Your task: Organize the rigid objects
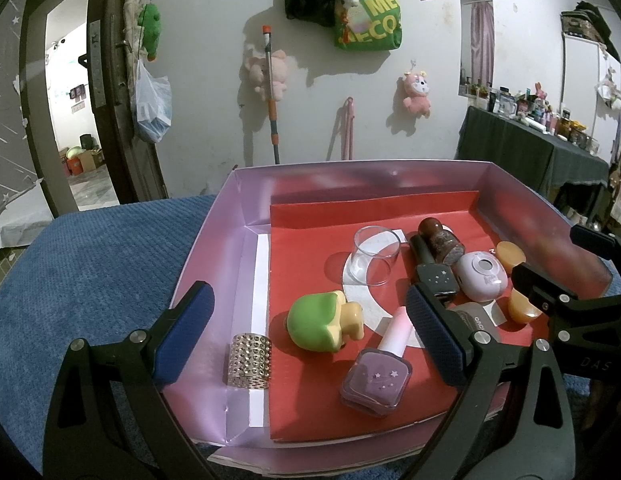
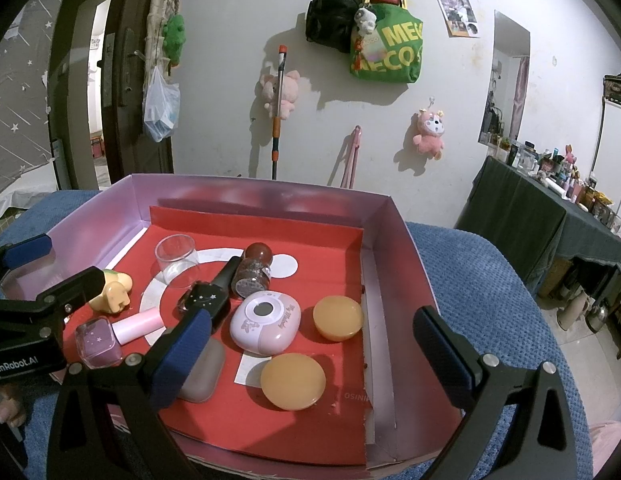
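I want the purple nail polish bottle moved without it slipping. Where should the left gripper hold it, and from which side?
The purple nail polish bottle lies on its side on the red liner, pink cap pointing away. Probably best to come straight down with the left gripper and close the jaws across the square glass body's flat sides; the round, narrower cap would roll more easily.

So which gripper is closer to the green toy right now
Left. The green toy lies between the open fingers of the left gripper. The right gripper, also open, is across the box over the orange discs, well to the toy's right.
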Demonstrator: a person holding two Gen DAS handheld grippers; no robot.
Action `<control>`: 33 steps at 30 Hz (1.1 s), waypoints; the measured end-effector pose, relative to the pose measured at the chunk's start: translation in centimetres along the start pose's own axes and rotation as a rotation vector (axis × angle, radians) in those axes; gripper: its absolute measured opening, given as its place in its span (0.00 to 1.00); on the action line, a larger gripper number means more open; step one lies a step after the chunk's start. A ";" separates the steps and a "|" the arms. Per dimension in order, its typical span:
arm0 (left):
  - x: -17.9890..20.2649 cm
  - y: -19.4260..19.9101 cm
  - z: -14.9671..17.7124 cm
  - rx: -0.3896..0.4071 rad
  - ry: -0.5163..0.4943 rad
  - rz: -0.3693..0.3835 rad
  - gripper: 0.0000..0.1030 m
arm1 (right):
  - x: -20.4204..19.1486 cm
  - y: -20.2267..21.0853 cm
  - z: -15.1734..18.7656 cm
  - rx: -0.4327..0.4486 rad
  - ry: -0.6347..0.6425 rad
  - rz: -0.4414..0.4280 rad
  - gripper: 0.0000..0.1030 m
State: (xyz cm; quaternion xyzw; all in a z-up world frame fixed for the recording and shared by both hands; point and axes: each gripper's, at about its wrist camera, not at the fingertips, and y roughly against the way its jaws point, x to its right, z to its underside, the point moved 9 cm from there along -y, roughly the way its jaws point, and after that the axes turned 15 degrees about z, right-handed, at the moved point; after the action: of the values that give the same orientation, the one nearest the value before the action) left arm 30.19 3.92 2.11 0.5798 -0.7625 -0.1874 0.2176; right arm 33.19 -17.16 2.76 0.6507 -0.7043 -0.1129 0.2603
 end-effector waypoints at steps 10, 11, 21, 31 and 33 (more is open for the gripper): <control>0.0 0.0 0.0 -0.001 0.000 0.000 0.95 | 0.0 0.0 -0.1 -0.001 0.001 0.000 1.00; 0.0 0.0 0.0 -0.001 0.000 0.000 0.95 | 0.0 0.0 -0.2 -0.001 0.001 0.000 1.00; 0.1 0.1 0.2 0.008 -0.002 -0.002 0.95 | 0.0 0.0 -0.3 -0.001 0.000 0.000 1.00; 1.3 4.9 -0.3 0.067 -0.006 -0.026 0.95 | 2.1 4.5 -0.7 0.090 -0.076 -0.035 1.00; 1.5 6.4 0.0 0.063 0.014 -0.018 0.95 | 3.3 6.5 -0.7 0.097 -0.111 -0.038 1.00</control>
State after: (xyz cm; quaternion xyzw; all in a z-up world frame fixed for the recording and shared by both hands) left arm 24.73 4.09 5.74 0.5945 -0.7611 -0.1612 0.2031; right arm 27.87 -19.42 7.29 0.6686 -0.7098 -0.1193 0.1869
